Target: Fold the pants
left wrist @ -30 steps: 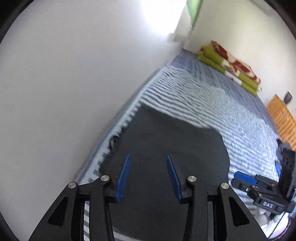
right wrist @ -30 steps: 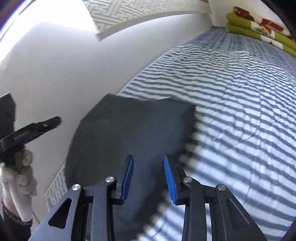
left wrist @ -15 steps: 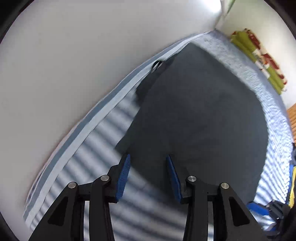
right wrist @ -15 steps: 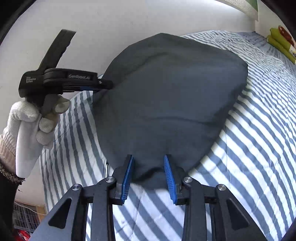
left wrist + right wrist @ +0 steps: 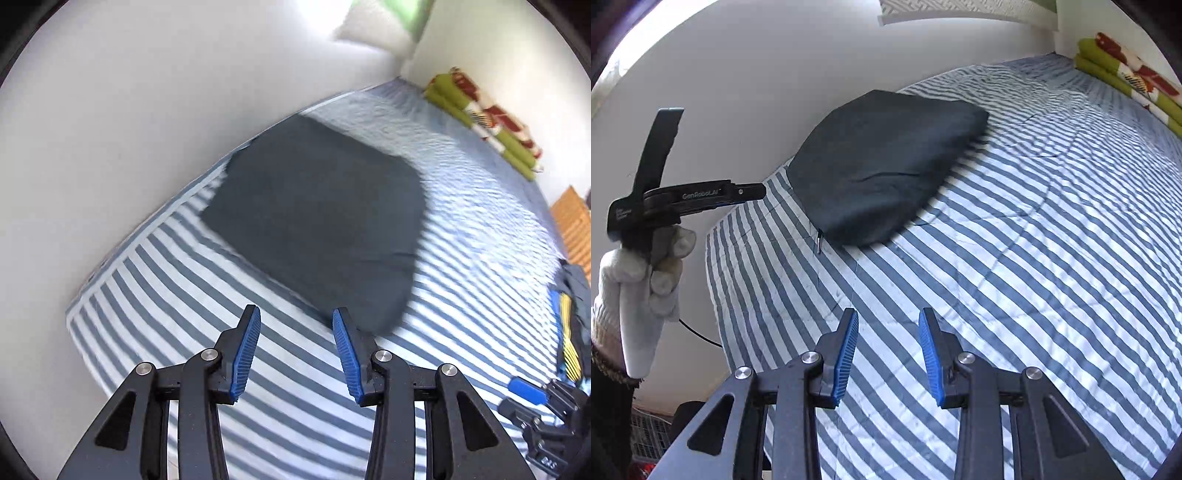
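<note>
The left gripper (image 5: 296, 350), black-armed with ribbed blue pads, hangs over the bed with its jaws partly apart and nothing between them. The right gripper (image 5: 888, 354), built the same way, has its jaws a little narrower, also holding nothing. Below both is a bedsheet with blue-grey and white stripes (image 5: 1015, 266), quilted in places. The dark grey pants (image 5: 317, 221), folded into a compact flat bundle, lie on the sheet ahead of both grippers and apart from them, close to the plain white wall (image 5: 110, 129) that runs along the bed's far edge. In the right wrist view, a hand in a white knit glove (image 5: 646, 273) grips the handle of the left gripper at the picture's left edge, beside the bed. At the far end of the bed lies a folded green blanket with red and white patterning (image 5: 484, 122). A slatted wooden panel (image 5: 572, 221) stands at the right edge in the left wrist view.
</note>
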Tool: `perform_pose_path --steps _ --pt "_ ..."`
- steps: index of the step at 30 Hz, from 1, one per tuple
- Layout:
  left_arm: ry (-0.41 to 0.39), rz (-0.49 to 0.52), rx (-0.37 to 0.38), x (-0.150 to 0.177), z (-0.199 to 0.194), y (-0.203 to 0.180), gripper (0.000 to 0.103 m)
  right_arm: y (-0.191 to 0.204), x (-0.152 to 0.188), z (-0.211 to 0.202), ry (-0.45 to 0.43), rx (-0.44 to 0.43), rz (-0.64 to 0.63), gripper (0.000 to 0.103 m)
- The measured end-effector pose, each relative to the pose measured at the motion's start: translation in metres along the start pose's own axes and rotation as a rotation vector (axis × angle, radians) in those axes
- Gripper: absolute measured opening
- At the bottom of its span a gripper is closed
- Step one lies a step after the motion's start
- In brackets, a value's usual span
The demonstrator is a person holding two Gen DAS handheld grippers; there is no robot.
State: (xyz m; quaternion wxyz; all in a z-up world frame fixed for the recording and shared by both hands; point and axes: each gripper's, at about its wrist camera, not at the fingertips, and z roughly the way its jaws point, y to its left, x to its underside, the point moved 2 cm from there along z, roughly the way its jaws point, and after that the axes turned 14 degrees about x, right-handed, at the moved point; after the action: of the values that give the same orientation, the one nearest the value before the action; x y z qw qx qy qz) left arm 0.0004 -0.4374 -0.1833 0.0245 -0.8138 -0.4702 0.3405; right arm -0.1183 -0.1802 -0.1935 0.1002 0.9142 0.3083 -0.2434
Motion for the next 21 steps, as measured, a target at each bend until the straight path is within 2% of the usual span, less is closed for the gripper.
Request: perform_pose_path --steps 2,7,8,10,17,19,21 --pt "-0.031 0.009 0.032 0.021 -0.028 -0.029 0.044 -0.012 0.01 -0.025 -0.023 0.027 0.031 0.031" --pt "-0.042 0.105 0.014 0.09 -0.081 -0.11 0.046 -0.042 0.042 -0.095 -0.108 0.07 0.091 0.038" --pt "-0.057 0.122 0.014 0.099 -0.102 -0.131 0.046 -0.048 0.051 -0.108 -0.128 0.079 0.099 0.038" --pt "-0.087 0.124 0.044 0.118 -0.12 -0.156 0.047 -0.058 0.067 -0.132 -0.164 0.093 0.11 0.04" --pt "-0.186 0.211 0.043 0.181 -0.205 -0.244 0.066 -0.086 0.121 -0.195 -0.248 0.137 0.148 0.043" --pt "-0.216 0.213 0.042 0.196 -0.225 -0.261 0.069 -0.09 0.135 -0.208 -0.268 0.147 0.153 0.055" --pt "-0.234 0.207 0.052 0.207 -0.241 -0.275 0.08 -0.094 0.149 -0.22 -0.286 0.173 0.163 0.063"
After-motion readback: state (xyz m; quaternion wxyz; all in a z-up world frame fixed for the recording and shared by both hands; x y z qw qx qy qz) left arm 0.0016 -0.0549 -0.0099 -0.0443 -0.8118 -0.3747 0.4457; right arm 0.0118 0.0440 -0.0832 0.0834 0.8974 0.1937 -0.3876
